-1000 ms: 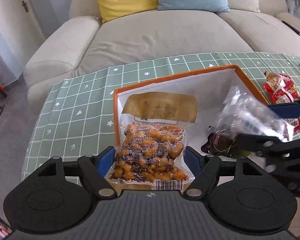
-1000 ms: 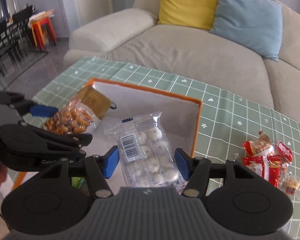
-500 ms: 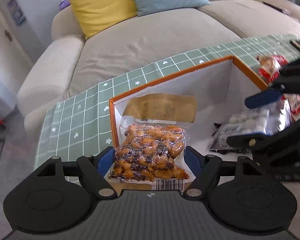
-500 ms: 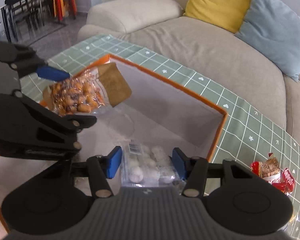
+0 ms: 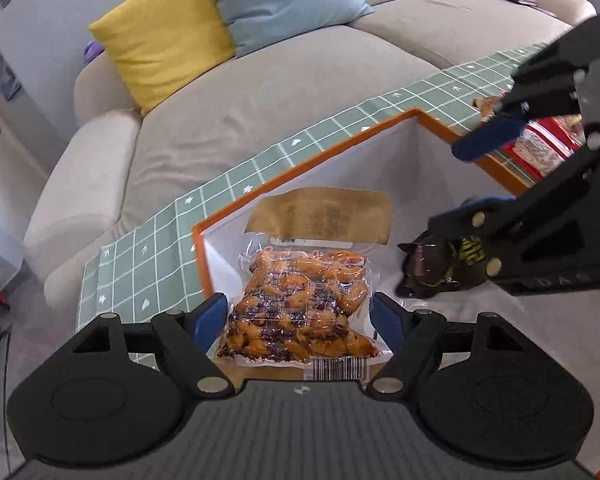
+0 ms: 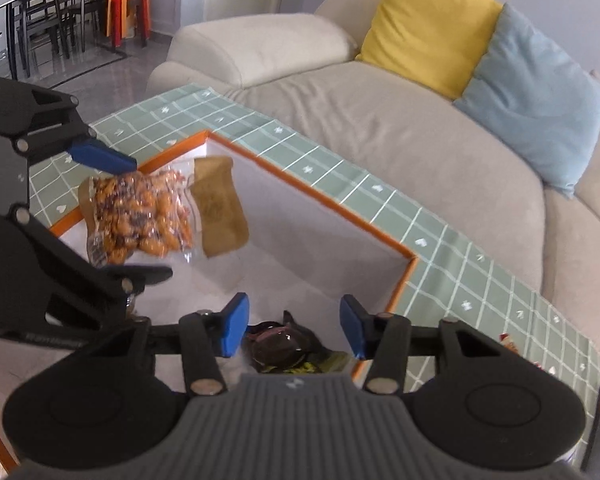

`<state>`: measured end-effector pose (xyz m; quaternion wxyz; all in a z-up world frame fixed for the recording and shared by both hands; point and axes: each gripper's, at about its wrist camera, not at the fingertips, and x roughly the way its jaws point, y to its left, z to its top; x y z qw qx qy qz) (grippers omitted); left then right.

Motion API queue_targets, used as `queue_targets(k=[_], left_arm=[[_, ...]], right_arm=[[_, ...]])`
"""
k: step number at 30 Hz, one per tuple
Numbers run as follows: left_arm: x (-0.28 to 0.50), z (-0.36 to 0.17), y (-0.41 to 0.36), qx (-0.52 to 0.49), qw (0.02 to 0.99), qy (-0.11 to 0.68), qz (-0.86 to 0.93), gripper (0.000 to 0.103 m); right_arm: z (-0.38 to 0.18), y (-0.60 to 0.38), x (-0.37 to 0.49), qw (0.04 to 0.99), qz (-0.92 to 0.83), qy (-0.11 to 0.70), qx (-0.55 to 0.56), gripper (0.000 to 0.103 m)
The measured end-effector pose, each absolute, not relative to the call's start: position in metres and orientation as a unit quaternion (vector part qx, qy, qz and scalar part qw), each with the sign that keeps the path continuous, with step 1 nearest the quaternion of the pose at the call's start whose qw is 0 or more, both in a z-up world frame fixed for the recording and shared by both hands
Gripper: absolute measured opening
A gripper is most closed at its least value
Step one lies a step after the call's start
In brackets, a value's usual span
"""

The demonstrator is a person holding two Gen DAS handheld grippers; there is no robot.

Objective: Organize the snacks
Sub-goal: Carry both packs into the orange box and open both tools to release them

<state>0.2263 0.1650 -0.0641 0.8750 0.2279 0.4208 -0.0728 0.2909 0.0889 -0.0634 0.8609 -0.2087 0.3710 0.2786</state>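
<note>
We note left gripper (image 5: 300, 316) clenched on clear vacuum pouch of orange-brown snacks (image 5: 300, 304); right gripper (image 6: 292, 330) released, jaws wide, over dark glossy wrapped snack (image 6: 288, 348) in orange-rimmed white box (image 6: 320, 196).

light: bright, even daylight | shadows: soft | edges: strong fisheye bending, dark corners | blur: slight

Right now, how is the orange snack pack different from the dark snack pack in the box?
The orange snack pack is held up between the fingers of the left claw; the dark snack pack lies on the floor of the orange-rimmed box, untouched under the open right claw. The orange pack is larger and flat, with a brown header card; the dark one is smaller and crumpled. Both are in clear wrapping.
</note>
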Motion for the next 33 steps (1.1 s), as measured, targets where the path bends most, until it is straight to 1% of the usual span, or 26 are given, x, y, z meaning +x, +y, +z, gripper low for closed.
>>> queue_targets(k=[3, 6, 10, 13, 15, 23, 33], left_arm=[[0.232, -0.071, 0.161, 0.235, 0.866, 0.435, -0.077, 0.091], [0.236, -0.078, 0.159, 0.233, 0.862, 0.444, -0.078, 0.096], [0.235, -0.082, 0.159, 0.221, 0.862, 0.45, -0.077, 0.097], [0.234, -0.084, 0.159, 0.222, 0.858, 0.457, -0.074, 0.098], [0.232, -0.085, 0.159, 0.222, 0.856, 0.461, -0.071, 0.098], [0.229, -0.081, 0.16, 0.176, 0.861, 0.474, -0.061, 0.099], [0.228, -0.087, 0.159, 0.132, 0.849, 0.509, -0.051, 0.099]], right_arm=[[-0.059, 0.084, 0.29, 0.866, 0.273, 0.366, -0.205, 0.05], [-0.055, 0.079, 0.288, 0.867, 0.271, 0.365, -0.202, 0.051], [-0.055, 0.074, 0.287, 0.867, 0.27, 0.369, -0.201, 0.052], [-0.055, 0.069, 0.286, 0.868, 0.267, 0.372, -0.191, 0.056], [-0.055, 0.065, 0.285, 0.87, 0.266, 0.374, -0.181, 0.057], [-0.053, 0.048, 0.278, 0.873, 0.267, 0.381, -0.147, 0.064], [-0.048, 0.022, 0.266, 0.881, 0.259, 0.377, -0.121, 0.065]])
